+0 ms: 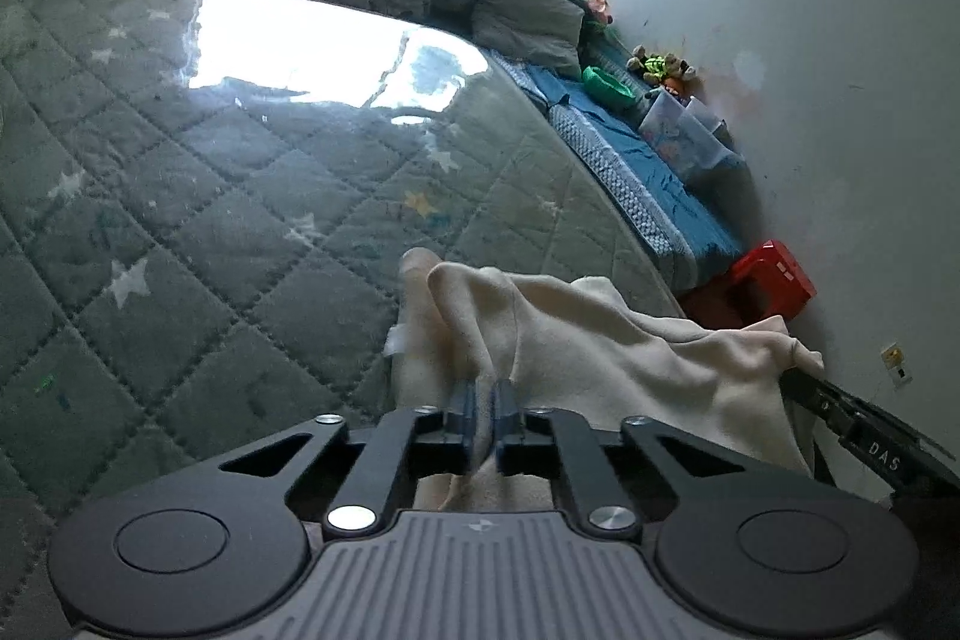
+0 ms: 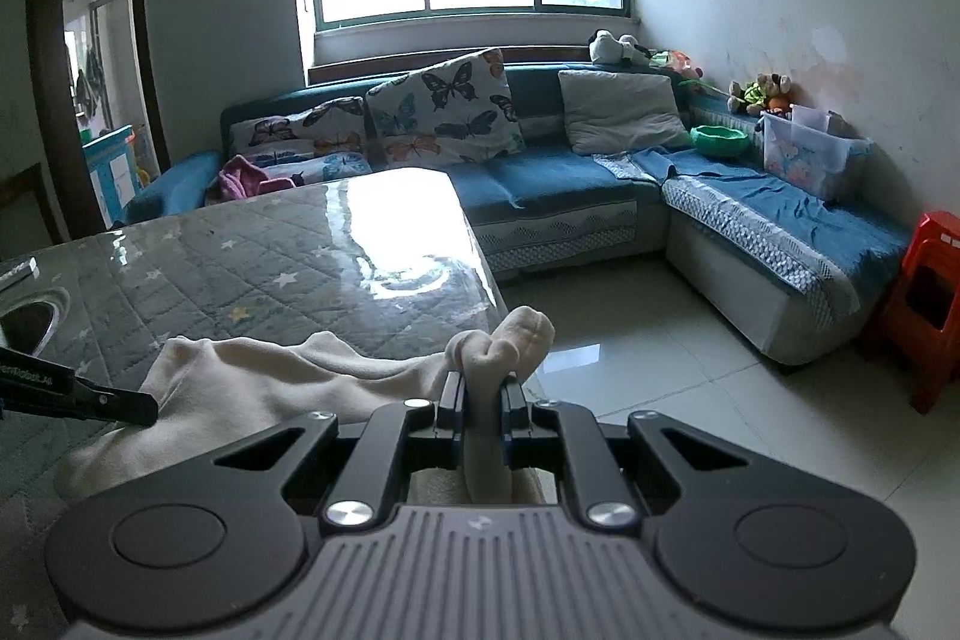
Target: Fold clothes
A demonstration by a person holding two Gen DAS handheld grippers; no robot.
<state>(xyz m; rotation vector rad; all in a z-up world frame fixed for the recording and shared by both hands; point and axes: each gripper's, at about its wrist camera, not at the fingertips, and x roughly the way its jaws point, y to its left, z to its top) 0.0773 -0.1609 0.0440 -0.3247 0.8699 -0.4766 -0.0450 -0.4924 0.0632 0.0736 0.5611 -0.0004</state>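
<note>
cream garment [image 1: 600,340] is pinched at two points, one in each claw, and it hangs slack between them over the near edge of the worktop [image 1: 210,196]. my left claw [image 1: 480,403] is clenched on a bunched fold of it, the cloth running out from the fingers and off toward my right claw [image 2: 483,394], whose tip shows at the garment's far side in the left view. my right claw is clamped too, a rolled knob of the same cloth poking up past its fingertips.

so the garment's long axis lies across me, claw to claw, roughly along the worktop's near edge. most of the cloth sags on the worktop side of my left claw; the right claw holds its end at the worktop's corner, with the tiled floor [image 2: 690,352] beyond it. neither claw is nearer, since both already hold. i judge the coming move carries both ends away from the near edge, onto the quilted cover, keeping that line taut.
</note>
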